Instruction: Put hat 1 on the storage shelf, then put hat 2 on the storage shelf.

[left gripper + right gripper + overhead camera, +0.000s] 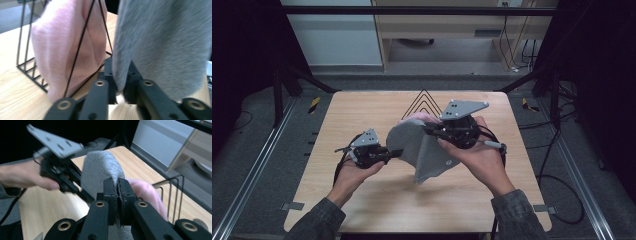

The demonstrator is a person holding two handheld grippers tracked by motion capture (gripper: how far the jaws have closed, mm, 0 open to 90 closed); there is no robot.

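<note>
Both pairs of black jaws are clamped on one soft grey fleece cloth [422,150]: the left gripper [393,152] pinches its left edge, and the right gripper [428,129] pinches a fold near its top. Left gripper view shows the cloth's edge squeezed between the pads; right gripper view shows that gripper's jaws pressed together on the fabric. Held this way, the grey cloth hangs above the middle of the table, its lower corner drooping toward the wood, though contact there cannot be told. Just behind it sits a black wire rack [424,102] with pointed triangular dividers, and a pale pink knitted cloth [67,50] is tucked inside it. Both stand on a light wooden table [362,200] with rounded corners. Two hands in dark grey sleeves come in from the near edge. Around the table lie a grey floor, metal rails on both sides, black frame posts and trailing cables at the right. Beyond stands pale wooden furniture against a light wall
</note>
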